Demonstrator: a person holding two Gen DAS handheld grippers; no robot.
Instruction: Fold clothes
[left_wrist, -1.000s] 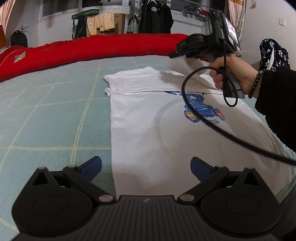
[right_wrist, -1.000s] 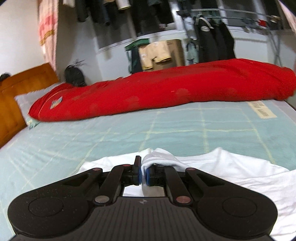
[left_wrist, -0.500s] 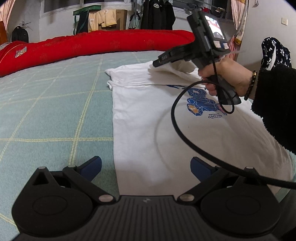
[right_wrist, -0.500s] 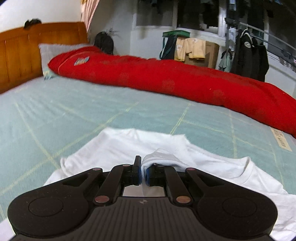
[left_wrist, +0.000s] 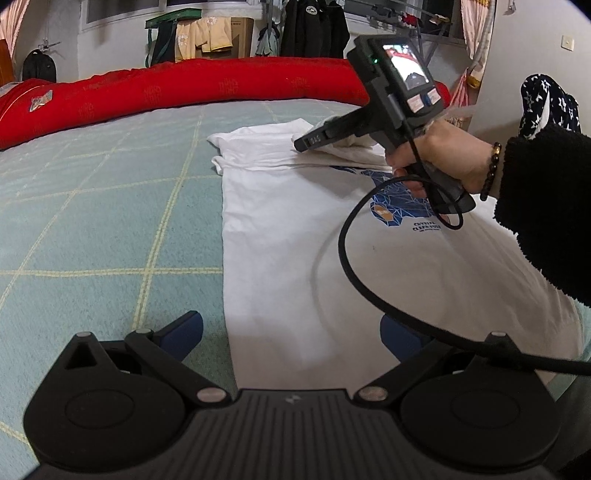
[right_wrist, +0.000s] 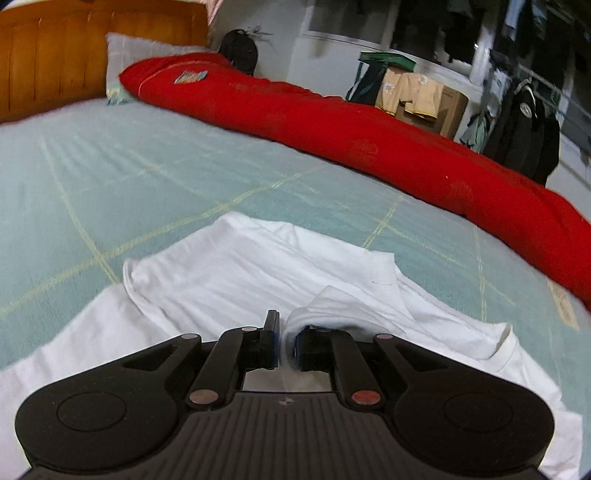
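Right wrist view, query: claw state and location of work item?

Reply: Right gripper closed on a bunched fold of the white T-shirt, pinched between blue pads at 6 o'clock. Shirt laid flat on the bed, printed graphic facing up. Seen from left wrist view: collar end toward 12 o'clock, hem toward 6 o'clock. Left gripper spread wide, holding nothing, hovering at the hem edge.

Query: failure modes from here?

Reply: Judged, not observed:
- Thin pinch only. Possible slip of fabric out of the pads under any sideways tug.
- Release from too high: fold likely to land crumpled rather than flat across the chest.
- Hem unpinned. Possible drag of the whole shirt across the sheet.
- Black cable looping over the shirt at 3 o'clock in left wrist view, below the hand. Snag risk; keep clear of the cloth.

Query: surface and room?

Reply: Pale green sheet with yellow grid lines; soft, low grip expected. Red quilt rolled along the far edge at 12 o'clock. Wooden headboard and grey pillow at 10 o'clock in right wrist view. Cardboard box draped with yellow garments, then dark jackets hanging along the back wall, at 1 o'clock.
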